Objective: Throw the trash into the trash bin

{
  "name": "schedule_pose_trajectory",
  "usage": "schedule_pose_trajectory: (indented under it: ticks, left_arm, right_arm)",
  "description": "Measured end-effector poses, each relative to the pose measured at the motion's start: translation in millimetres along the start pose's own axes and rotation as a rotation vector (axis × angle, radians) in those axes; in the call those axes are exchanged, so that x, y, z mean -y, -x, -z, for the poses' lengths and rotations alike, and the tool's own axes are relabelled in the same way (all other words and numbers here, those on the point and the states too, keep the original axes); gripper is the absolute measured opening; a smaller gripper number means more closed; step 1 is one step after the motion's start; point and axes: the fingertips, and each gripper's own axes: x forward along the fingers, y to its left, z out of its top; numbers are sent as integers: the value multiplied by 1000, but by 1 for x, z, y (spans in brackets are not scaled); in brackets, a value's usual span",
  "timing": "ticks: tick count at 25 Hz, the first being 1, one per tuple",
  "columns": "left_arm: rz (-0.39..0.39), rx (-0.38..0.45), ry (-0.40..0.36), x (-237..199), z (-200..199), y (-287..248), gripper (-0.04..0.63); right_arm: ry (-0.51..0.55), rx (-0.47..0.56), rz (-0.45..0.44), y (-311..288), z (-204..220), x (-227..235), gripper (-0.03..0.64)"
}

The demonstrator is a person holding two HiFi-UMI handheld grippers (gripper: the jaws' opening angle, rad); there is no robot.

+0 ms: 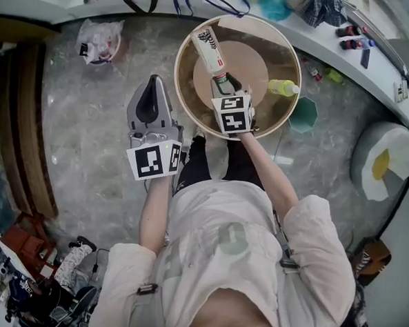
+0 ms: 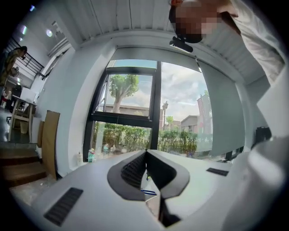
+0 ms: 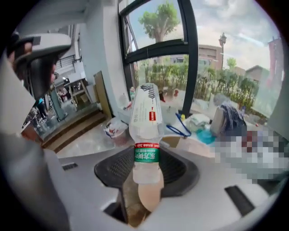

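Right gripper view shows a clear plastic bottle (image 3: 145, 122), apparently empty. It is clamped at the end near its green band between the padded jaws of the right gripper (image 3: 146, 169), and the rest sticks out ahead. It is judged light, thin-walled and easily crushed, and smooth enough to swivel in the pads, so the stiffer end is the better place for it to be held. In the head view it is seen above the round trash bin (image 1: 184, 82), where a yellow-green bottle (image 1: 284, 87) lies. The left gripper (image 2: 145, 155) is closed on nothing and held aside.
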Motion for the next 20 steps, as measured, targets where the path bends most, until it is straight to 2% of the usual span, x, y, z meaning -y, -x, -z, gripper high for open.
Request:
schedule_pose_trajectory:
  ticks: [4,10,15,20]
  left_arm:
    - [52,55,-13,27,-32,-20,12]
    - [149,147,-14,82,-81,-38,12]
    - [220,194,-15,120,-107,-47,12]
    - [279,195,-11,138,-108,-53,12]
  right_arm:
    - [22,203,43,60,-95,15,178]
    - [40,489,85,168,-182,25,178]
    - [9,663,116,242,-208,41,178]
    - [-7,705,154,269,-207,50,178]
